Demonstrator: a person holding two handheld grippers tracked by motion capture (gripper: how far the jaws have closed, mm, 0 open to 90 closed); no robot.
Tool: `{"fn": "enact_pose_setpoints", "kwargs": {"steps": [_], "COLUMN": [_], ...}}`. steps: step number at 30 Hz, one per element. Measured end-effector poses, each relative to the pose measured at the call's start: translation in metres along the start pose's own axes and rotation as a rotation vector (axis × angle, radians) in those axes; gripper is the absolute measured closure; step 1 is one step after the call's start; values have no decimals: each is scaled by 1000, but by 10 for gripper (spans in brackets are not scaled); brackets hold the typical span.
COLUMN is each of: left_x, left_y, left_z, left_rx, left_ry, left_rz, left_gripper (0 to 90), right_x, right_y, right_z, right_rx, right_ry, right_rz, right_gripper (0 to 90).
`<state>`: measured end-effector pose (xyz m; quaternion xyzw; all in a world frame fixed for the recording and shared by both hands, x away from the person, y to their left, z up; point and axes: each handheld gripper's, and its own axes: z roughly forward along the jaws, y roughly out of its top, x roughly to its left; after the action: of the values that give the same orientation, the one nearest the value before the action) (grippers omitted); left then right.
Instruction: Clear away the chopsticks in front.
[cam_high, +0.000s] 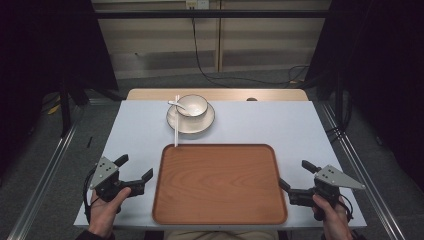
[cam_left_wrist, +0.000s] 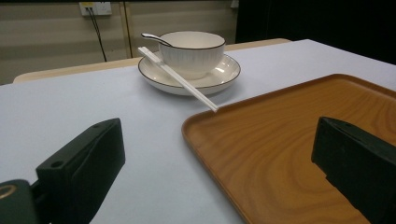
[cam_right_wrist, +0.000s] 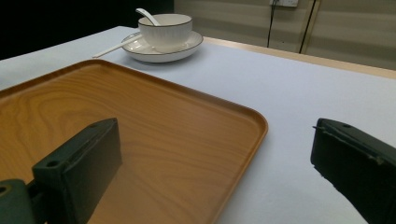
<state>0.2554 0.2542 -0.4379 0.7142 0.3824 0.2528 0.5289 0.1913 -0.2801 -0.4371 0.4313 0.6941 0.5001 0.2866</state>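
A bare wooden tray (cam_high: 220, 185) lies at the table's near middle. Beyond it a white bowl (cam_high: 192, 105) with a spoon (cam_high: 176, 104) in it stands on a dark-rimmed plate (cam_high: 205, 122). White chopsticks (cam_high: 176, 122) rest across the plate's left side, their tips near the tray's far left corner. My left gripper (cam_high: 135, 167) is held just left of the tray, open and holding nothing. Off the tray's right edge my right gripper (cam_high: 295, 174) is also open and holds nothing. The left gripper view has the bowl (cam_left_wrist: 194, 51), chopsticks (cam_left_wrist: 180, 79) and tray (cam_left_wrist: 289, 140) ahead.
The pale table (cam_high: 270, 125) has bare surface on both sides of the tray and to the right of the plate. A wooden strip (cam_high: 220, 94) runs along its far edge. Cables hang on the wall behind. Metal rails flank the table on the floor.
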Motion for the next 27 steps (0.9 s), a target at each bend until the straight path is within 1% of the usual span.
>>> {"fn": "enact_pose_setpoints", "kwargs": {"steps": [2, 4, 6, 8, 10, 11, 12, 13, 14, 15, 16, 17, 18, 20, 22, 24, 26, 27], "left_x": [0, 0, -1, -4, -4, -5, -4, -4, -4, -5, -7, -7, -7, -7, -7, -8, -8, -8], "left_y": [0, 0, 0, -1, 0, 0, 1, 1, 2, 2, 2, 3, 4, 5, 5, 5, 6, 7], "left_z": [1, 1, 2, 5, 7, 7, 9, 9, 9, 9, 11, 13, 14, 17, 18, 19, 21, 22], "left_rx": [-4, 4, 8, 35, 28, 29, 34, 34, 35, 24, 21, 35, 48, 49, 61, 70, 60, 71], "left_ry": [-1, 8, 4, -8, -21, -11, -30, -30, -43, -37, -25, -41, -43, -41, -40, -40, -40, -34], "left_rz": [-16, -9, -9, -9, -14, -10, -21, -21, -27, -36, -36, -17, -8, 0, 13, 7, -3, 16], "left_gripper": [27, 27, 27, 35, 35, 35, 35, 37, 37, 44, 52, 55, 55, 55, 59, 64, 83, 83], "right_x": [0, 0, -1, 0, 0, 0, 1, 1, 1, 1, 1, 1, 2, 4, 5, 6, 9, 9], "right_y": [0, 0, -1, -1, -1, -1, -1, -1, -1, -1, -1, 0, 0, 0, 1, 1, 2, 2], "right_z": [0, 0, 1, 3, 3, 3, 4, 4, 5, 5, 6, 8, 9, 12, 13, 14, 16, 16], "right_rx": [2, 2, 3, 6, 5, 5, 8, 8, 12, 13, 10, 8, 15, 20, 22, 19, 24, 24], "right_ry": [3, 5, -2, 3, 1, 1, 11, 11, 13, 17, 17, 21, 24, 29, 37, 40, 41, 41], "right_rz": [0, 3, 6, 11, 7, 7, 11, 11, 6, 13, 27, 30, 24, 15, 4, -1, -8, -8], "right_gripper": [17, 17, 16, 16, 16, 16, 16, 16, 16, 16, 16, 16, 16, 16, 17, 18, 22, 22]}}
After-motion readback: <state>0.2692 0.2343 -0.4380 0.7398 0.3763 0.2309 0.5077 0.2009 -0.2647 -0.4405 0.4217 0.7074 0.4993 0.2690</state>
